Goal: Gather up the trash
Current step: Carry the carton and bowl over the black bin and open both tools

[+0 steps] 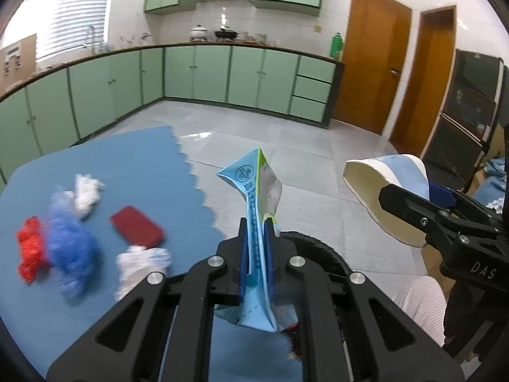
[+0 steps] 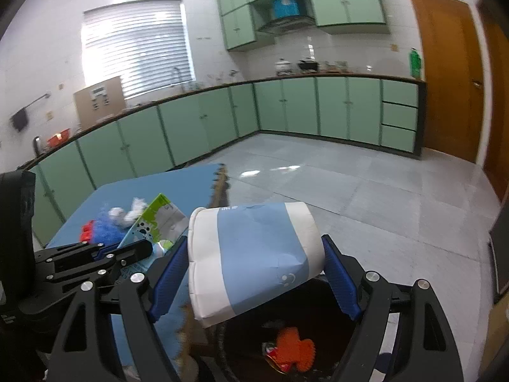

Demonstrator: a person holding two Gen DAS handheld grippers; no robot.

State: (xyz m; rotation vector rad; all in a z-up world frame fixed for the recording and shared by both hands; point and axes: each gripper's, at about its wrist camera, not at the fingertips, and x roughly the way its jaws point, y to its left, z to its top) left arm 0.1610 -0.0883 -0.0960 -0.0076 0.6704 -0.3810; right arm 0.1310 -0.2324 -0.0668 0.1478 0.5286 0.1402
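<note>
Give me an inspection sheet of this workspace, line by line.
Surface: blue foam mat on a grey tiled floor.
Job's things: flattened carton in the left gripper; crushed paper cup in the right gripper; black bin below it, orange scrap inside.
Clutter: white tissues, blue bag, red toy, red case, all on the mat.
Grippers: both jaws closed on their loads.
Cables: nothing seen.
Surroundings: green kitchen cabinets, wooden door.

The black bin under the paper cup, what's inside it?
Inside the black bin lies an orange, bumpy-edged piece of trash on something shiny. The paper cup and right hand-held gripper cover the rest.
</note>
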